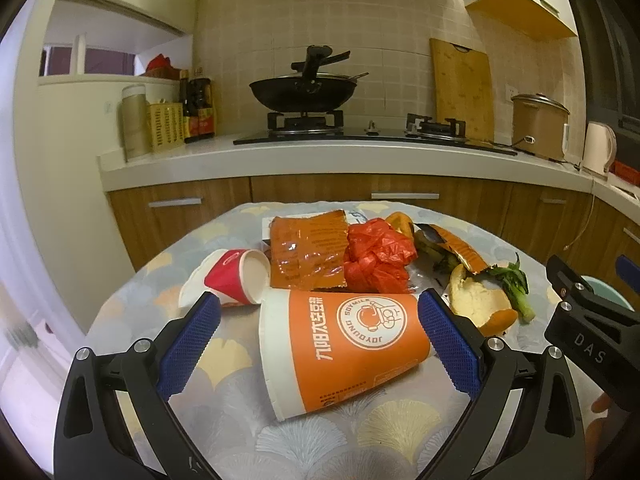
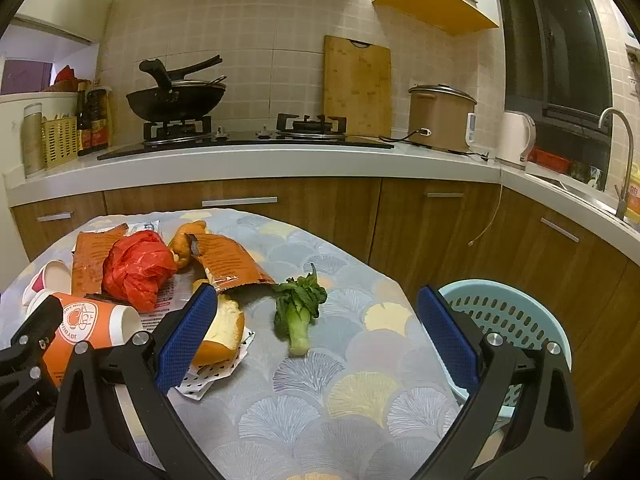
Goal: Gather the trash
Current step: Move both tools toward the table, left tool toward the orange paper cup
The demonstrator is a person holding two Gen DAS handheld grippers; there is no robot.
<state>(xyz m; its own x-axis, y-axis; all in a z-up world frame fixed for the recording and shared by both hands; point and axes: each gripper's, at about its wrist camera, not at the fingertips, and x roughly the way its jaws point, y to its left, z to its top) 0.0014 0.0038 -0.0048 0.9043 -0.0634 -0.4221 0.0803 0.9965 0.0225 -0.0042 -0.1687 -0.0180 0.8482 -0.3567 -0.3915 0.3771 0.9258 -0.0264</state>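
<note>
Trash lies on a round table [image 1: 224, 364] with a fan-pattern cloth. A large orange paper cup [image 1: 344, 344] lies on its side between the blue pads of my left gripper [image 1: 320, 344], which stands open and does not press on it. Behind it lie a small red cup [image 1: 236, 276], an orange wrapper [image 1: 306, 254] and a crumpled red plastic bag [image 1: 378, 258]. In the right wrist view my right gripper [image 2: 316, 340] is open over the cloth, with a green leafy stalk [image 2: 298, 312] between its fingers. An orange peel [image 2: 222, 334] sits by its left pad.
A pale blue perforated basket [image 2: 516, 316] stands beside the table at the right. A second orange wrapper [image 2: 230, 258] and printed paper [image 2: 200, 380] lie on the cloth. Behind runs a kitchen counter [image 2: 280, 164] with a wok [image 2: 174, 102], cutting board, rice cooker and kettle.
</note>
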